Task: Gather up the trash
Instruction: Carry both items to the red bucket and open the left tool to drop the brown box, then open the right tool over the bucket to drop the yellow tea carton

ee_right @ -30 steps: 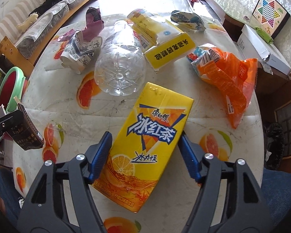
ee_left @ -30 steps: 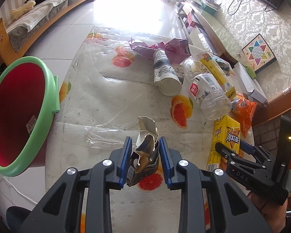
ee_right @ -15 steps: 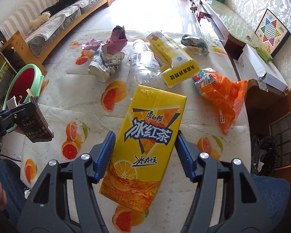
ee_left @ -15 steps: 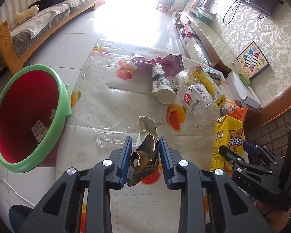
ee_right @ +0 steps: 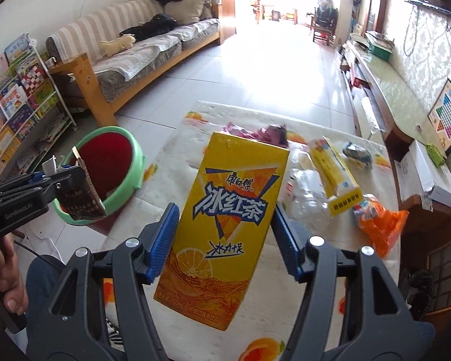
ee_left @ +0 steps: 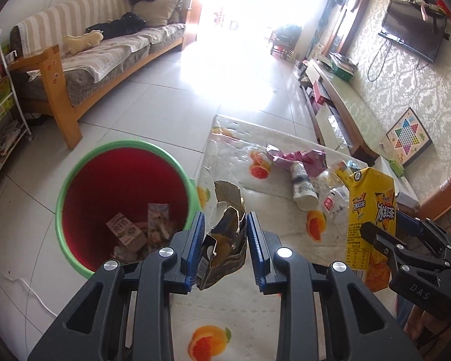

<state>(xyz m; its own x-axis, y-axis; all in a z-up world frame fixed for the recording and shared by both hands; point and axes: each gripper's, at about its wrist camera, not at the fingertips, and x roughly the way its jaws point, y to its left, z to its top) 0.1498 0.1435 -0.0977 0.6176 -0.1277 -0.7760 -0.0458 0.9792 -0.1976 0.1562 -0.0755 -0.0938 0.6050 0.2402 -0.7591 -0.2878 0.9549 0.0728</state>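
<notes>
Grippers each clamped on trash above the table (ee_left: 237, 316).
Left gripper (ee_left: 225, 249) pinched a torn dark carton (ee_left: 225, 243) beside the green bin (ee_left: 75, 177), its contents half hidden; right gripper (ee_right: 225, 237) gripped a yellow tea carton (ee_right: 228, 210), which screened the bottle (ee_right: 309, 198) and wrappers.

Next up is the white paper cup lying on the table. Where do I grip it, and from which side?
Grip the paper cup across its patterned mid-body, coming from above. It lies on its side, open mouth toward the camera, so its curved walls face both jaws. The pink wrapper crowds its far end; stay nearer the mouth.
</notes>
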